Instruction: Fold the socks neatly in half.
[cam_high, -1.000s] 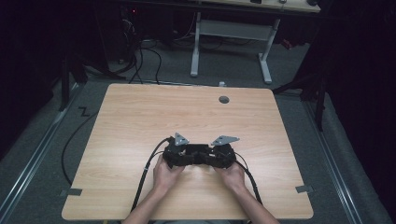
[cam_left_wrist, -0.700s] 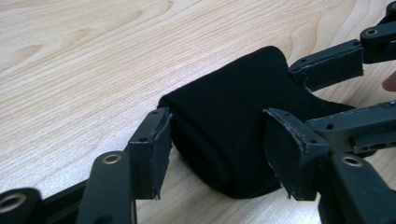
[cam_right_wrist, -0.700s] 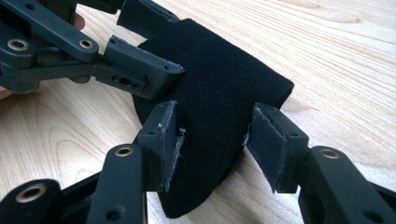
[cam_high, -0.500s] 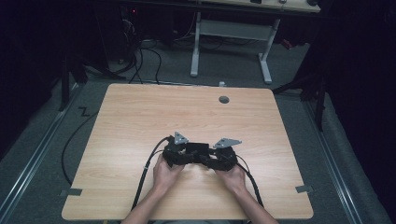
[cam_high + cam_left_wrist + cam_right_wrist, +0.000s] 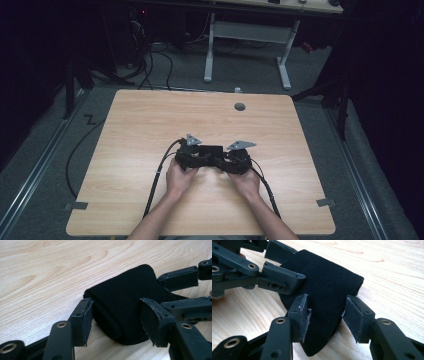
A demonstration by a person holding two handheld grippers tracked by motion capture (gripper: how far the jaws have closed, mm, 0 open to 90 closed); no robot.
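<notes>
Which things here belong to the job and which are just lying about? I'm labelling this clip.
In the job:
- folded black fabric piece
- left gripper, jaws around one end
- right gripper, jaws around the other end

Lying about:
- light wooden table
- black cables on the grey floor
- white-legged desk behind

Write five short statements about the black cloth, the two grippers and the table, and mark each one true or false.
1. The folded black cloth lies on a wooden table. True.
2. The left gripper has lifted the cloth clear of the table. False: the cloth rests on the wood, sitting between that gripper's spread jaws.
3. The right gripper comes at the cloth from the side opposite the left gripper. True.
4. A red cup stands beside the cloth. False: the wood around the cloth is bare.
5. The table has a round hole near its far edge. True.
</notes>
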